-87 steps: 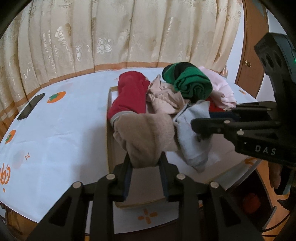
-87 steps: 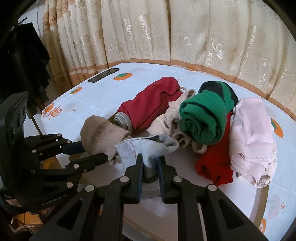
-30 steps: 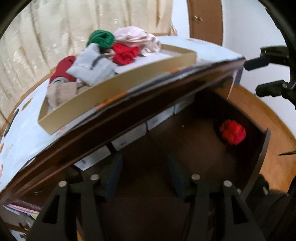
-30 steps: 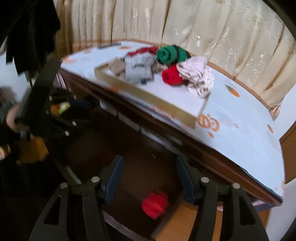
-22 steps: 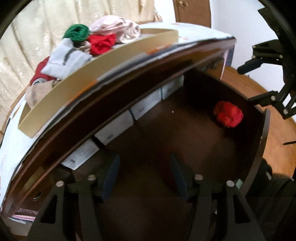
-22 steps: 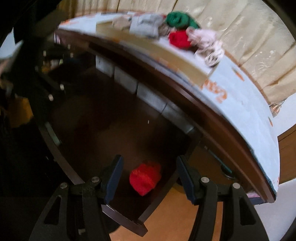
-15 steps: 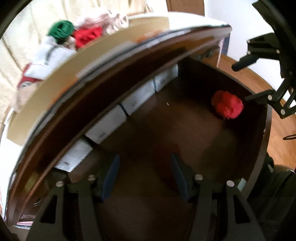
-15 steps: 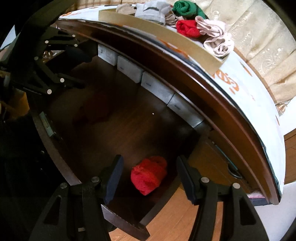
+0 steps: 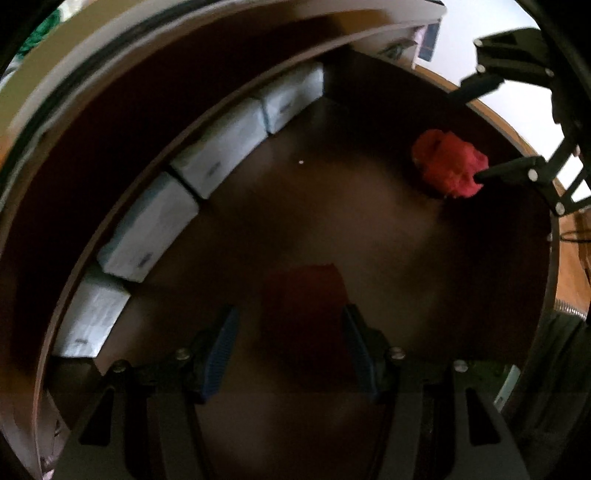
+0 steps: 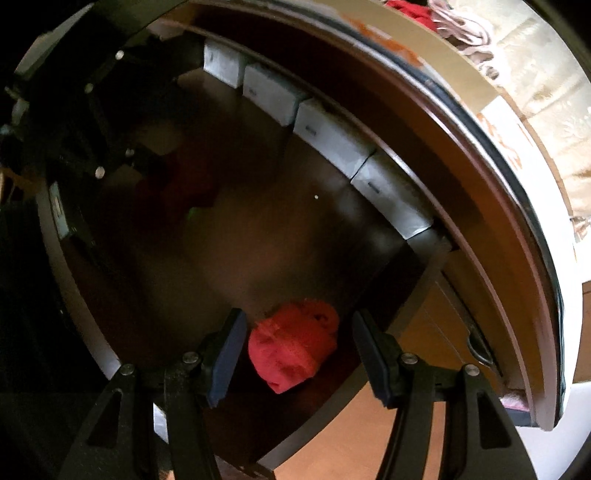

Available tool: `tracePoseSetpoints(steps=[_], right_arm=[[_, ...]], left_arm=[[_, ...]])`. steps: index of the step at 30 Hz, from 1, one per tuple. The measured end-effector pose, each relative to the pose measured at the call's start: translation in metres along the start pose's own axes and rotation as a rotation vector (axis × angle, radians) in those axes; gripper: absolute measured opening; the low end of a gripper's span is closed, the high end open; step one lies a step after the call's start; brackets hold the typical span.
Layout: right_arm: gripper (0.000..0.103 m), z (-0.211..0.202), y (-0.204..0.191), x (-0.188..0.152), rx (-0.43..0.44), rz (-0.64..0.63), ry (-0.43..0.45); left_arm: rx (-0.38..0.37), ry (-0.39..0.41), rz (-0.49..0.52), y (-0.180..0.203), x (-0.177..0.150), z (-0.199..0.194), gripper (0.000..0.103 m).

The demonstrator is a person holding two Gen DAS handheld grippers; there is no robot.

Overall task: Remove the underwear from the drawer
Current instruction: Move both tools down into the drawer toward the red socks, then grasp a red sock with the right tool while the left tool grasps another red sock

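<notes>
The dark wooden drawer (image 9: 369,229) is pulled open under the table. A bright red rolled underwear (image 10: 293,347) lies in its right front corner, between the open fingers of my right gripper (image 10: 295,350); it also shows in the left wrist view (image 9: 448,168). A dark red folded garment (image 9: 303,295) lies in shadow on the drawer floor, between the open fingers of my left gripper (image 9: 288,347). The right gripper (image 9: 517,122) shows in the left view beside the bright red piece. Neither gripper holds anything.
A row of pale grey boxes (image 9: 218,147) lines the drawer's back wall, also in the right view (image 10: 325,129). Above, the table edge (image 10: 461,110) carries a tray with clothes (image 10: 443,14). The wooden floor (image 10: 413,424) lies to the right.
Both grippers dropped their garments on the tray, opened, and moved down into the open drawer. Over the last half second both closed in on the red pieces.
</notes>
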State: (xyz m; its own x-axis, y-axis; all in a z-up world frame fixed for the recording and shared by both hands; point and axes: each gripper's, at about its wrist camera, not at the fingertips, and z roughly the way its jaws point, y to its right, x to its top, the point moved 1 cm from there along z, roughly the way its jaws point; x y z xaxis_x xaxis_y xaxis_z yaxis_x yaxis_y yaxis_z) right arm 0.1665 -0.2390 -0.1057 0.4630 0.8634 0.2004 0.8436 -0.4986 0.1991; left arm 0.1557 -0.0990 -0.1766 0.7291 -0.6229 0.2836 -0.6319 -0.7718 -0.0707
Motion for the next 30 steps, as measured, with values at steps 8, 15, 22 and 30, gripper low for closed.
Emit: tracePoseSetpoints(steps=[8,15,22,30], right_arm=[[0.062,0.014,-0.003,0.002,0.013,-0.088,-0.090],[0.062,0.032,-0.007,0.010,0.029,-0.174,-0.212],[0.062,0.047,-0.011,0.013,0.046,-0.230,-0.310],[0.062,0.057,-0.018,0.018,0.055,-0.300,-0.359]], left_arm=[[-0.036,-0.058,0.041,0.009,0.005,0.021,0.058],[-0.075,-0.077,0.027,0.006,0.008,0.030,0.059],[-0.108,-0.089,0.029,0.008,0.008,0.035,0.059],[-0.121,-0.084,0.017,0.009,0.008,0.036,0.065]])
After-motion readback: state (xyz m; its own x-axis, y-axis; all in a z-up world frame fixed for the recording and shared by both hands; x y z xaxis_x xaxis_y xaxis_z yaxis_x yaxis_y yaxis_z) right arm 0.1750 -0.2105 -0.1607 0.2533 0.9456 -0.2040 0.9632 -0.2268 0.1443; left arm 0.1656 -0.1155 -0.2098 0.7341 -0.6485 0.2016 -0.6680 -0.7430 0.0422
